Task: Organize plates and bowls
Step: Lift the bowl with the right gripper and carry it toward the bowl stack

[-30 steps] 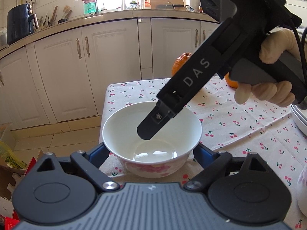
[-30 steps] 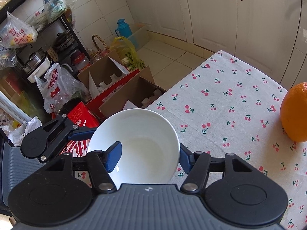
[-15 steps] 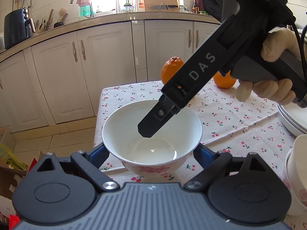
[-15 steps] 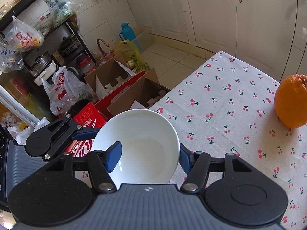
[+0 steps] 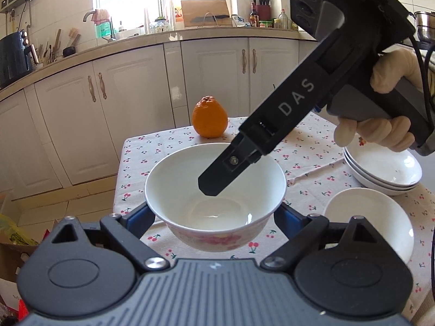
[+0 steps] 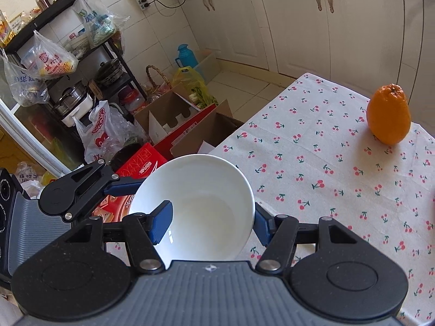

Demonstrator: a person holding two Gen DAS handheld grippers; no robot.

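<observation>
Both claws have carried the bowl [image 5: 214,206] up and across the table [image 5: 307,163], so that an orange [image 5: 209,121], a stack of plates [image 5: 380,168] and a second bowl [image 5: 369,222] now show where a second ago only cloth and cupboards did.

At this moment the bowl hangs clear of the cloth, held two ways. Left claw [image 5: 214,218] clamps it across its full width, a blue pad pressed on the outer wall at either side. Right claw [image 6: 209,221] pinches the rim, one finger [image 6: 161,222] inside the bowl and the other outside it; from the left wrist that inner finger shows as a black bar reaching down into the bowl.

As for progress, some sorting looks done: three or so shallow plates sit nested at the right, and the lone bowl stands just in front of them. What seems left is to set the carried bowl down, most likely into that other bowl, and I judge this the middle of the job.

Hard to read: the plate stack is partly covered by the person's gloved hand [image 5: 386,135], the second bowl is cut by the left claw's body, and the table's right side runs out of both views.
</observation>
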